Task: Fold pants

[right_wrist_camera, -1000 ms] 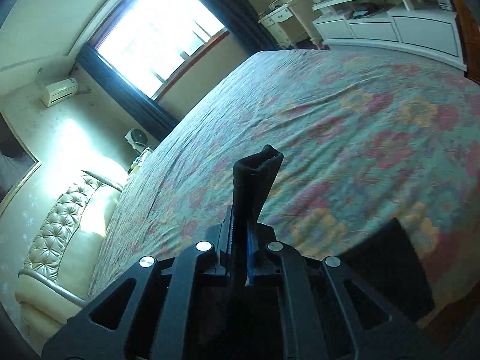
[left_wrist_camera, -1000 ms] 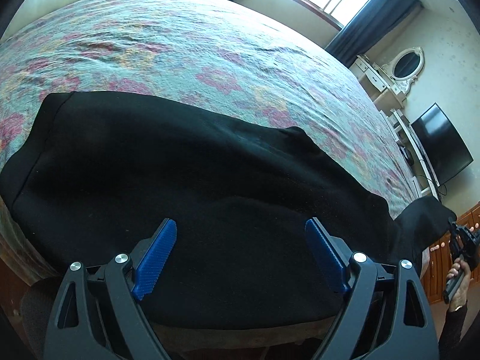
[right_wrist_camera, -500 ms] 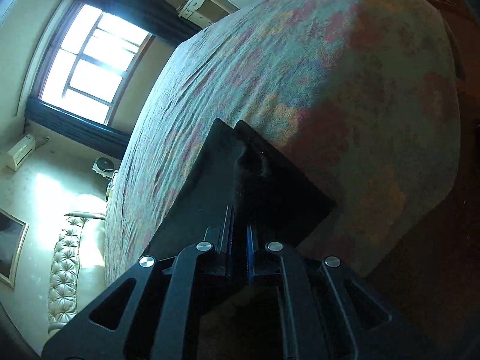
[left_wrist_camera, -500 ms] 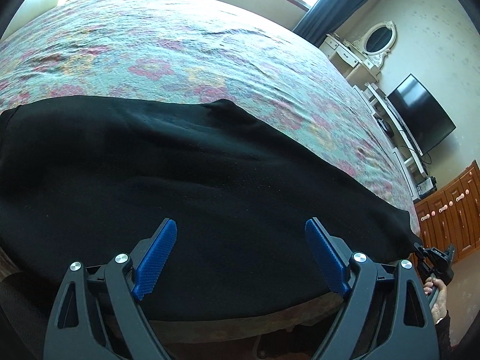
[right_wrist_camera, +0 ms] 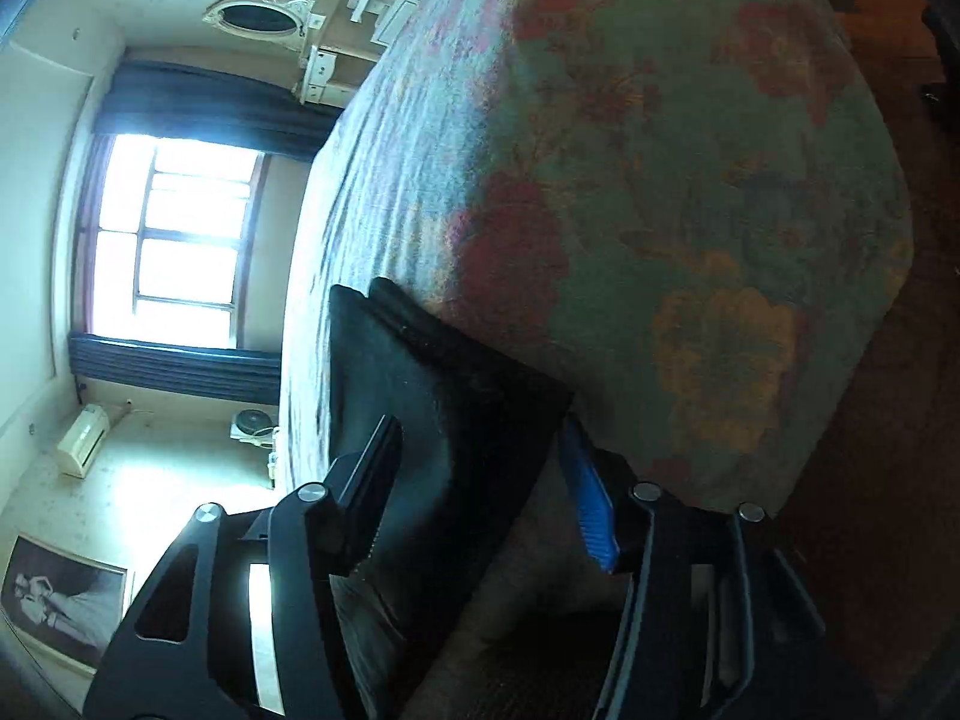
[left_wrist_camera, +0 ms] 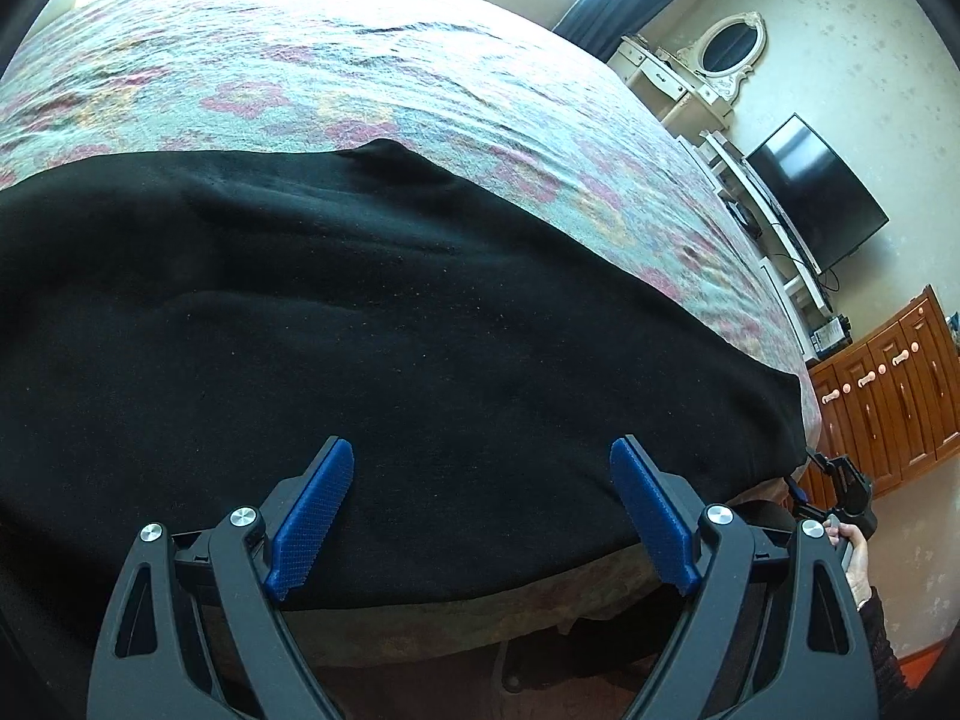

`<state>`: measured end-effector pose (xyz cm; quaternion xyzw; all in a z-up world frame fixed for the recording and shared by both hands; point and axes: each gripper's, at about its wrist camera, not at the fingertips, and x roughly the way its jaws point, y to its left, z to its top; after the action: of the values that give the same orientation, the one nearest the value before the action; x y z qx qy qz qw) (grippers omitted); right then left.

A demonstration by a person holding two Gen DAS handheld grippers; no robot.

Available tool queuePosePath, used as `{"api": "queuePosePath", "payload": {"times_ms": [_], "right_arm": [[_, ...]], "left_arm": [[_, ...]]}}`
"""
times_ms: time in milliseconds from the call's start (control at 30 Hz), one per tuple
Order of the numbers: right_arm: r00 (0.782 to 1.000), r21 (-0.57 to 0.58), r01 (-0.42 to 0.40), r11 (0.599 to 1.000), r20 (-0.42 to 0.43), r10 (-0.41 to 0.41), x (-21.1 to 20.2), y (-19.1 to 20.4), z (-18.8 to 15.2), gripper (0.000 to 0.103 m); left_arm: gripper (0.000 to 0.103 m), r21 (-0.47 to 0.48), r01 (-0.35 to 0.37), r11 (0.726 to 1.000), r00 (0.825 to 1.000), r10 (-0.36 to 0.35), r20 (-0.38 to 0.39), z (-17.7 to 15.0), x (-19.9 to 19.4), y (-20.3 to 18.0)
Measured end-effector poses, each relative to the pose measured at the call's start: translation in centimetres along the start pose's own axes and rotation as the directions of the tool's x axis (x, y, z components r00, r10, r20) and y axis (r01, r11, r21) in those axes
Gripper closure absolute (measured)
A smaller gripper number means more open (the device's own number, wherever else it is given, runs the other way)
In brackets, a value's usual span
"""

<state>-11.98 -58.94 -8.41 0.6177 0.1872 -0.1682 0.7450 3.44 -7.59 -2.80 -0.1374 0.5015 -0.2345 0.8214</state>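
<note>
Our black pants (left_wrist_camera: 372,330) lie spread flat along the near edge of the bed (left_wrist_camera: 372,78), running across the flowered bedspread with their lower edge draping a little over the side. The far end reaches the bed's corner, where the right wrist view shows that end of the cloth (right_wrist_camera: 444,396) resting on the bedspread. Our left gripper (left_wrist_camera: 480,510) hovers over the middle of the pants with its blue-padded fingers (left_wrist_camera: 309,510) spread wide and nothing between them. Our right gripper (right_wrist_camera: 480,480) is at the corner end with its fingers apart too; the cloth lies between them but is not pinched. Beyond the bed we see a dresser with an oval mirror (left_wrist_camera: 729,51), a dark television (left_wrist_camera: 816,198) and a wooden cabinet (left_wrist_camera: 888,384). We judge the task to be early: the pants are laid out and fairly smooth, with one small ridge at the far edge, and no crosswise fold is visible yet, so the folding itself is left.
</note>
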Motion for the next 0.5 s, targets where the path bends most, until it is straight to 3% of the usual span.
{"api": "queuePosePath", "payload": {"times_ms": [67,133,233,267,367,433,500], "right_arm": [[1.000,-0.030,-0.020,0.999,-0.011,0.019,0.6,0.5,0.1,0.036],[1.000,-0.053,0.014,0.998,-0.015,-0.015,1.2,0.7,0.3,0.036],[0.998,0.040,0.070,0.997,0.001,-0.070,1.7,-0.9,0.3,0.034],[0.998,0.082,0.064,0.995,0.007,-0.064,1.8,-1.5,0.0,0.029],[0.999,0.130,0.037,0.991,-0.010,-0.036,2.3,-1.9,-0.5,0.028],[0.999,0.092,0.028,0.995,0.034,-0.031,1.7,-0.8,-0.6,0.029],[0.995,-0.022,0.040,0.999,0.097,-0.038,0.6,1.6,-0.4,0.032]], "left_arm": [[0.017,-0.008,-0.007,1.000,1.000,0.007,0.004,0.1,-0.1,0.4],[0.017,-0.019,-0.011,1.000,1.000,0.011,0.009,0.1,0.0,0.6],[0.017,-0.032,-0.017,0.999,1.000,0.017,0.016,0.2,-0.4,0.9],[0.017,-0.037,-0.019,0.999,1.000,0.019,0.018,0.2,-0.5,1.1],[0.017,-0.051,-0.022,0.998,1.000,0.023,0.020,0.2,-0.7,1.7],[0.017,-0.059,-0.020,0.998,1.000,0.022,0.018,0.2,-0.5,2.0],[0.017,-0.063,-0.020,0.998,1.000,0.021,0.018,0.1,-0.6,2.1]]}}
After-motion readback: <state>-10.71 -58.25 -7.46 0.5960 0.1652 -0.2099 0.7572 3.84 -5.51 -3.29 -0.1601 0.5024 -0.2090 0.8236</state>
